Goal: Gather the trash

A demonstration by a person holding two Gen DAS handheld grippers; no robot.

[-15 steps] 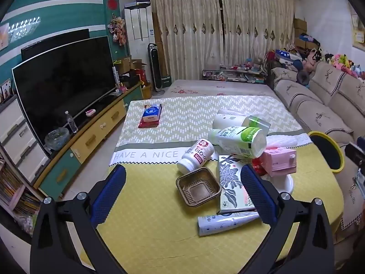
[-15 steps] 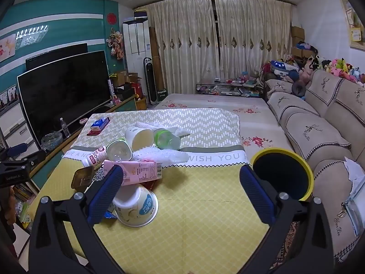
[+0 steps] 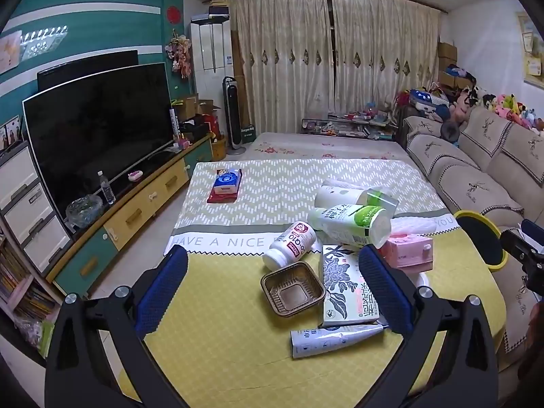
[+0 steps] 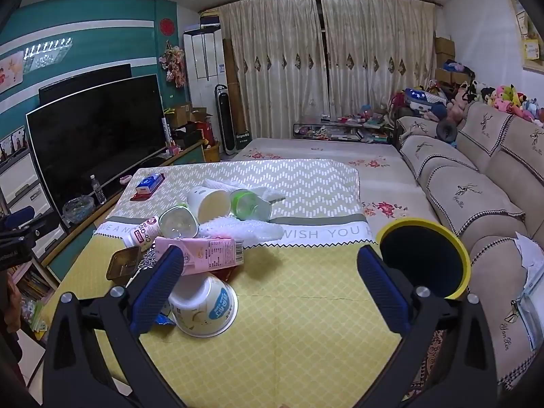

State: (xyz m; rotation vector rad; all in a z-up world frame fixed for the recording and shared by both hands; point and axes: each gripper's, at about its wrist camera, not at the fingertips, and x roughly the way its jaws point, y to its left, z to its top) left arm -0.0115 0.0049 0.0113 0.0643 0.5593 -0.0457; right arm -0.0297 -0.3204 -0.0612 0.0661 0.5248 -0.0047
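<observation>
Trash lies in a pile on the yellow tablecloth [image 3: 221,333]: a brown plastic tray [image 3: 292,293], a white pill bottle [image 3: 290,244], a flower-print box [image 3: 346,289], a white tube [image 3: 333,338], a pink carton [image 3: 408,250] and green-and-white cups [image 3: 350,222]. My left gripper [image 3: 272,285] is open and empty, held above the tray and box. My right gripper [image 4: 268,285] is open and empty; an upturned white bowl [image 4: 204,309] and the pink carton [image 4: 207,255] lie by its left finger. A yellow-rimmed black bin [image 4: 425,261] stands at the table's right edge, also in the left view [image 3: 481,241].
A tissue pack [image 3: 226,180] lies at the table's far left. A TV [image 3: 98,139] on a low cabinet runs along the left. A sofa [image 4: 476,197] lies close on the right behind the bin. A bed-like platform [image 4: 323,153] extends beyond the table.
Both grippers have shifted only slightly; the views are nearly the same. Nothing on the table has moved.
</observation>
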